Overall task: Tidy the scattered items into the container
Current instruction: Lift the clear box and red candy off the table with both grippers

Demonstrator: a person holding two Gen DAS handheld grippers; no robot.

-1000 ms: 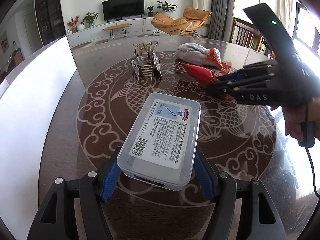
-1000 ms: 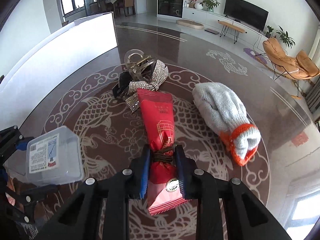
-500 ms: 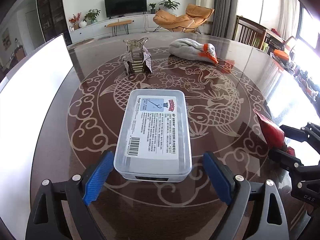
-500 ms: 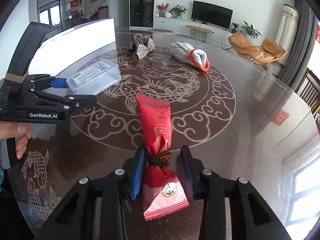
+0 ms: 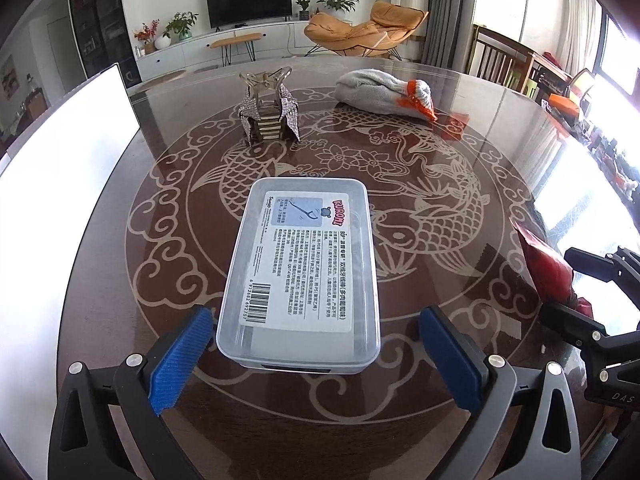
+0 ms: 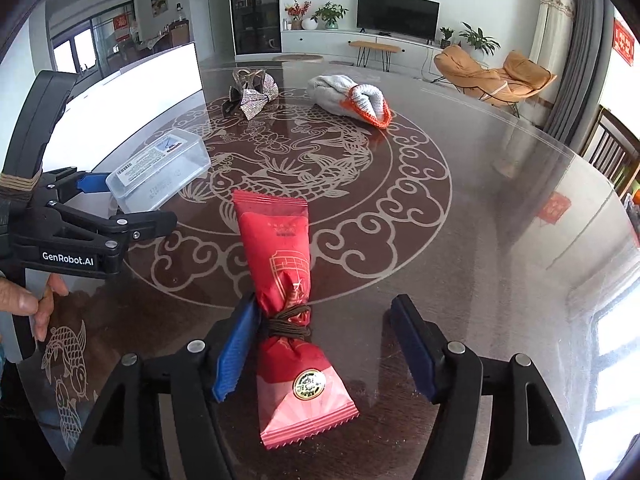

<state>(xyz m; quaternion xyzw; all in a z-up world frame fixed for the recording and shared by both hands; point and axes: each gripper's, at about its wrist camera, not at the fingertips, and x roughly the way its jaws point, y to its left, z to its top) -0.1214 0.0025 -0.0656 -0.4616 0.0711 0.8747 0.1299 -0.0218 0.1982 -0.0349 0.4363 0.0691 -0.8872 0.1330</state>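
Observation:
A clear plastic box [image 5: 304,272] with a printed label lies flat on the table. It sits between the blue pads of my left gripper [image 5: 315,320], whose jaws are opening, with a gap on each side. The right wrist view shows that box [image 6: 160,168] and the left gripper [image 6: 132,200] at the left. A red snack packet [image 6: 280,248], tied at the waist with brown cord, lies on the table inside my right gripper [image 6: 324,308]. Its jaws are opening: the left pad still grazes the packet, the right pad stands clear. A rhinestone hair clip [image 5: 270,114] and a grey glove with an orange cuff [image 5: 380,90] lie farther back.
The round dark table [image 5: 440,184] has a pale koi pattern and a glossy top. A white panel [image 5: 60,160] runs along its left side. A person's hand [image 6: 36,300] holds the left gripper's handle. Chairs stand beyond the far right rim.
The left jaws spread off the box, which now rests on the table. The right gripper carried the red packet away from the hair clip towards the near rim, then opened off it.

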